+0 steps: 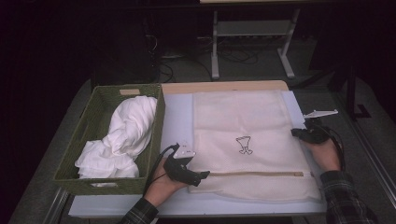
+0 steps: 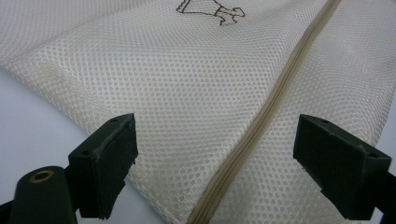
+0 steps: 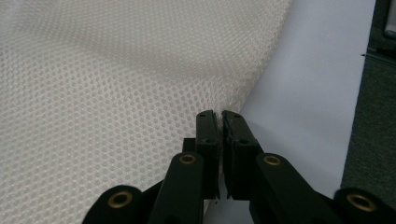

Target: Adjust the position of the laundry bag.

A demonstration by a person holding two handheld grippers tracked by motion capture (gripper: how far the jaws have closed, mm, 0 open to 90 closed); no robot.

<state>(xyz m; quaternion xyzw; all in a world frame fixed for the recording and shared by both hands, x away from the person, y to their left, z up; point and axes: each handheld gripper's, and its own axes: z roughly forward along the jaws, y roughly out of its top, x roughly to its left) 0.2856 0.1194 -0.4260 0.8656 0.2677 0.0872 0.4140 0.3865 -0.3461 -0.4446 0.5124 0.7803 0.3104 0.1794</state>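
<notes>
- Handling the cream mesh laundry bag [image 1: 247, 140] is the step in hand; judged from the layout, the aim is to open its zip so the white cloths can go in, and the hold on the right edge should be kept firm while the near end is worked.
- Near left: the left gripper [image 1: 198, 177] lies low at the bag's near-left corner, its jaws spread wide with the tan zip [image 2: 261, 121] running between them; no pad presses on the mesh. For a clean step it should settle on the zip line before closing, not on loose mesh beside it.
- The left hand [image 1: 163, 184] comes in from the near edge, forearm in a plaid sleeve, gripper pointing right along the zip.
- Near right: the right gripper [image 3: 219, 114] has its jaws pressed together at the bag's right edge; the mesh bulges up beside them, so it appears pinched, though the cloth between the pads is hard to see.
- The right hand [image 1: 324, 151] rests at the right border, gripper pointing left and far.
- Middle: the bag lies flat on the pale grey table mat [image 1: 180, 119], a small dark printed figure [image 1: 244, 144] at its centre.
- Far left: the green woven basket [image 1: 100, 123] holds the crumpled white cloths [image 1: 123, 135], well apart from both grippers.
</notes>
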